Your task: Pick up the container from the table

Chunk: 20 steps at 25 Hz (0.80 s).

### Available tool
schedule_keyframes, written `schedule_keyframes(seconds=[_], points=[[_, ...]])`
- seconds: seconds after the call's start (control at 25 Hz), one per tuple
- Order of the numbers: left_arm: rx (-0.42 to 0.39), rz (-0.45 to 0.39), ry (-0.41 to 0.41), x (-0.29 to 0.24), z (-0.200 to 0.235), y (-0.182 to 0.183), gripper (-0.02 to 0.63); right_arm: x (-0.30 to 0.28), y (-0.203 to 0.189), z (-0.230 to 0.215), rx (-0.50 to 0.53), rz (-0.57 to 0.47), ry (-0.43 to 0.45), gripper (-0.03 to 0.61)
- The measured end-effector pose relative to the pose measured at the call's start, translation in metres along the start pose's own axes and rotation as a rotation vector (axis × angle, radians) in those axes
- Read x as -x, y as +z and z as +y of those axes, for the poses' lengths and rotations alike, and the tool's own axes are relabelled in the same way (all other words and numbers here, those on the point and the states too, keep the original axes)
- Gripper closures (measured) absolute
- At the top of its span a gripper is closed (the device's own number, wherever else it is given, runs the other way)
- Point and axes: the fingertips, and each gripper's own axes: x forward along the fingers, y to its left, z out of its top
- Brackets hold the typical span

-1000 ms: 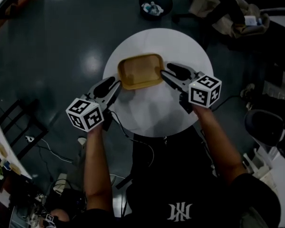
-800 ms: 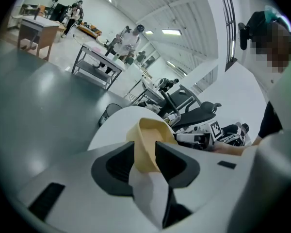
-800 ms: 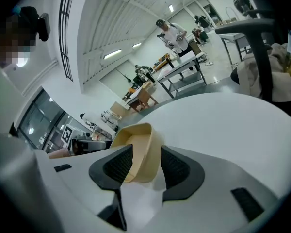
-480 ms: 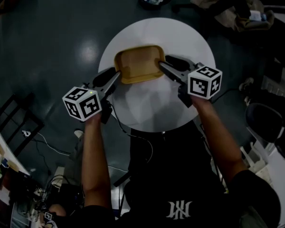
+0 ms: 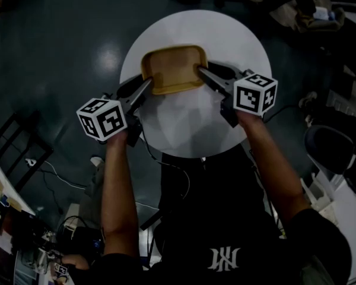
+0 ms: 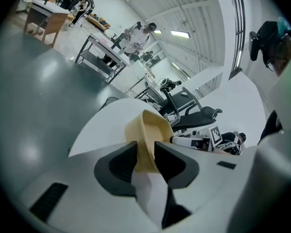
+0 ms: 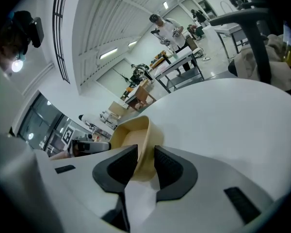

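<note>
The dark, glossy floor (image 5: 53, 46) takes up most of what I look down on, and the round white table (image 5: 231, 37) stands on it right in front of me. The container (image 5: 173, 69), a shallow tan tray with rounded corners, lies open side up on the far left part of the table with its long side running across my view. It sits just beyond my hands and between my two grippers, which reach it from the near side, one at each end. My left gripper (image 5: 143, 89) points up and to the right at the container's near left corner. In the left gripper view the tray's upright wall stands in the gap between the jaws, one pad outside it and one inside. Those jaws are closing, and both pads look to lie against the wall. My right gripper (image 5: 203, 75) points up and to the left at the container's right end. In the right gripper view the wall likewise fills the gap between the ribbed pads, with the hollow of the tray to the left of the jaws. These jaws are closing too, narrowed onto the wall so that both pads seem to touch it. The left marker cube (image 5: 102, 119) hangs off the table's near left edge and the right marker cube (image 5: 255, 94) is over the table's right side
</note>
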Motion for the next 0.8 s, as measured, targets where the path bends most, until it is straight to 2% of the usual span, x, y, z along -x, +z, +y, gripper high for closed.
schedule_keyframes(seconds=[0.24, 0.48, 0.8], points=[[-0.025, 0.017, 0.012, 0.002, -0.006, -0.001, 0.518, 0.007, 0.005, 0.003, 0.013, -0.013, -0.019, 0.476], [-0.033, -0.032, 0.01, 0.017, -0.021, 0.011, 0.525, 0.017, 0.018, 0.022, 0.044, -0.047, -0.021, 0.48], [-0.116, -0.094, -0.025, 0.053, -0.08, 0.043, 0.526, 0.06, 0.059, 0.076, 0.124, -0.137, -0.001, 0.48]])
